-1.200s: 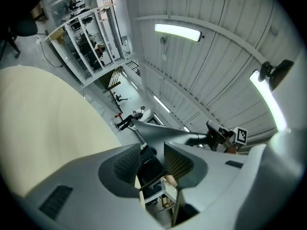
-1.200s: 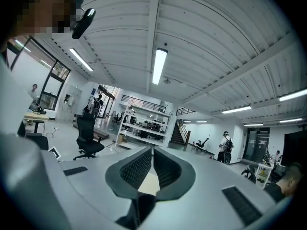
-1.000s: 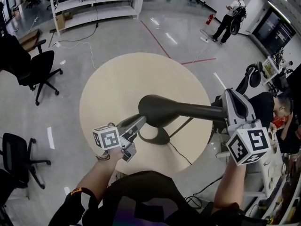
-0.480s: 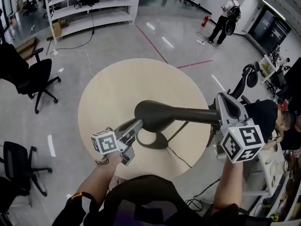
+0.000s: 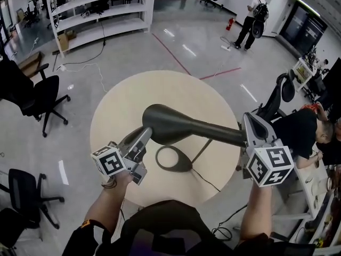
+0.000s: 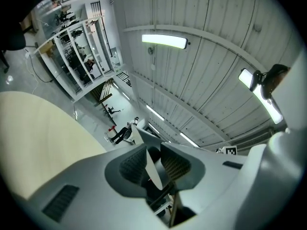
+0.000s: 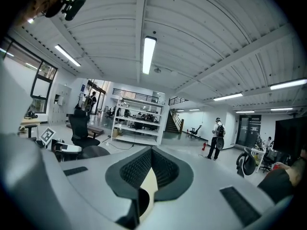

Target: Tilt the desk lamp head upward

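Note:
The desk lamp has a dark grey head [image 5: 162, 122] on a long arm [image 5: 213, 132]. Its ring base [image 5: 173, 159] rests on the round wooden table [image 5: 122, 103]. The head tilts up toward the left, high above the base. My left gripper [image 5: 144, 134] meets the head's lower left rim. Its jaws have just been closing, with the rim's pale edge [image 6: 149, 164] between the pads. In the left gripper view the left gripper [image 6: 154, 166] points above level. My right gripper [image 5: 246, 135] holds the arm's rear end. In the right gripper view the right gripper [image 7: 150, 170] has only a narrow slit between its pads.
A thin stem and a black cable [image 5: 205, 177] run from the base to the table's near edge. Black office chairs [image 5: 40, 92] stand on the floor to the left, with white shelves [image 5: 98, 4] behind. One person stands far off [image 5: 254, 15]; another sits at the right [image 5: 303, 129].
The lamp head has swung up and to the left, clear of the base. My left gripper rose with it, and my right gripper sank with the arm's rear end.

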Demonstrator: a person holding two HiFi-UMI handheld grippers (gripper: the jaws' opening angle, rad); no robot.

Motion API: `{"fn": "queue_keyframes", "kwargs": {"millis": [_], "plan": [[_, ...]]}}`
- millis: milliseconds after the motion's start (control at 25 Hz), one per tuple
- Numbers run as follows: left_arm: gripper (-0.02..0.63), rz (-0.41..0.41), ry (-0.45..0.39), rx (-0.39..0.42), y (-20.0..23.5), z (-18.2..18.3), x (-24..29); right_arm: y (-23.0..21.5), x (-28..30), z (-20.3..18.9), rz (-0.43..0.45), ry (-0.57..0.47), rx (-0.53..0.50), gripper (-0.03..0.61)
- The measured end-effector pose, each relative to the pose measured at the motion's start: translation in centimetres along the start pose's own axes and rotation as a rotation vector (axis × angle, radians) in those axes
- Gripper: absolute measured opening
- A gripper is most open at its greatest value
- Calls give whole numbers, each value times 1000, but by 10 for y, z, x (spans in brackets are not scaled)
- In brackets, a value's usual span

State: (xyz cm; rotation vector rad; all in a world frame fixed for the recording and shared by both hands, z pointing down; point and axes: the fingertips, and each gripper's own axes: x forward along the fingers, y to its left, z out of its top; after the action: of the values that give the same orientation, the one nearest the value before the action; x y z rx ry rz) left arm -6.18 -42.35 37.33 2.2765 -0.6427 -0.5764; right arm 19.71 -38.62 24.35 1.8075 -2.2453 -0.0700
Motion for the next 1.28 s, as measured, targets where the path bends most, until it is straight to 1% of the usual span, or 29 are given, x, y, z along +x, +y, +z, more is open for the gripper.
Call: {"fn": "queue_keyframes", "kwargs": {"millis": [200,480,880,1040,1120,1280], "plan": [[123,-23,-45,53,-23,29,6,-9,-5,-18,-31,-8,61,9],[103,-75,-52,138,-58,61,19,-15,-6,-37,-49,4,140,9],[78,-173,-91,261,-125,96,39,-6,-3,-70,-87,83,109,9],[71,-213,-95,286,-151,102,51,-3,1,-78,-90,112,92,9],[67,-220,-92,311,-163,104,59,-5,3,-80,-94,124,81,9],[67,-211,-74,389,-184,102,75,-12,6,-85,-101,145,48,9]]}}
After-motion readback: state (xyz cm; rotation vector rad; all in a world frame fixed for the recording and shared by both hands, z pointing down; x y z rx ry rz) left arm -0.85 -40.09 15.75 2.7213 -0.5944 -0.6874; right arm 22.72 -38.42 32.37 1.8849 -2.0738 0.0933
